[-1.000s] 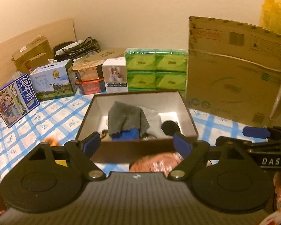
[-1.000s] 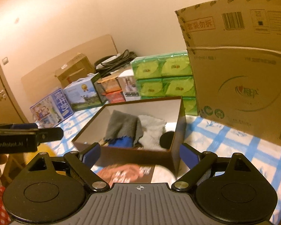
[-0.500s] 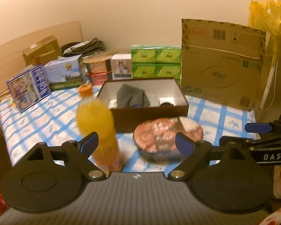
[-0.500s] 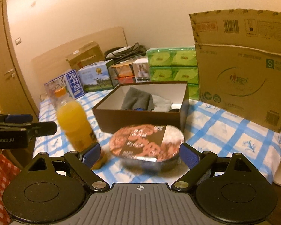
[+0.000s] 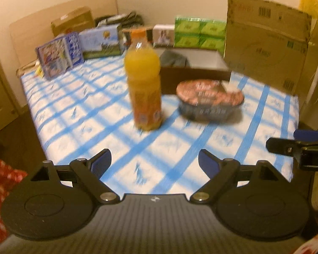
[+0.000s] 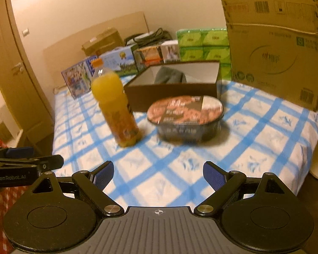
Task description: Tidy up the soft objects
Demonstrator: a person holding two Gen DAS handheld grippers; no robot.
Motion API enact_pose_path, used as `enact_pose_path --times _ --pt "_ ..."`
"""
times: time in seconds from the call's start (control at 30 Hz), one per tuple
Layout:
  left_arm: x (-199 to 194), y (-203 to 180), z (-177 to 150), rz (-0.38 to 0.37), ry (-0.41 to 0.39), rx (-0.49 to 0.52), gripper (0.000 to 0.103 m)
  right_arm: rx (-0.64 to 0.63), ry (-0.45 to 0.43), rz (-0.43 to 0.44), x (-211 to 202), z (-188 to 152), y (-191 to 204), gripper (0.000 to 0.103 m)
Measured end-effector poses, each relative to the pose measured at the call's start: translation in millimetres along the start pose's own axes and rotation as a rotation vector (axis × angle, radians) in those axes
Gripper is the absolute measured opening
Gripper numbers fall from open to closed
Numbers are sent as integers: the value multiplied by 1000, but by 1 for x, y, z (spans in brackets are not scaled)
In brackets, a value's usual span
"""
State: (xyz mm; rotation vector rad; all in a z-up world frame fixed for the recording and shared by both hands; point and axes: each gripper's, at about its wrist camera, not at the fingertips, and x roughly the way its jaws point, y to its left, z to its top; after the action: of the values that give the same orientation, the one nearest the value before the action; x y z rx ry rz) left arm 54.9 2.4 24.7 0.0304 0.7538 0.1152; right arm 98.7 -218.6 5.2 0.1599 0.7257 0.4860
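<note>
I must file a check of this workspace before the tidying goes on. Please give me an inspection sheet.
Surface: blue-and-white checked tablecloth, flat.
Job's things: grey cloth inside the open brown cardboard box.
Clutter: orange juice bottle upright; oval sealed food bowl beside it, apart; green tissue packs; tall cardboard carton.
Grippers: left tool open, empty; right tool open, empty.
Cables: dark bundle by the wall.
Surroundings: door on the left.
</note>
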Motion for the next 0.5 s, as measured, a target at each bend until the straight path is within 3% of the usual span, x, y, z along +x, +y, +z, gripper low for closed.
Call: enact_pose_path --times 0.23,0.5 --pt "-8 7 -43 -8 76 -34 88 -17 43 -12 -1 -36 15 91" --pt "-13 -1 -72 -22 103 -24 88 -3 103 -17 -8 -64 19 91"
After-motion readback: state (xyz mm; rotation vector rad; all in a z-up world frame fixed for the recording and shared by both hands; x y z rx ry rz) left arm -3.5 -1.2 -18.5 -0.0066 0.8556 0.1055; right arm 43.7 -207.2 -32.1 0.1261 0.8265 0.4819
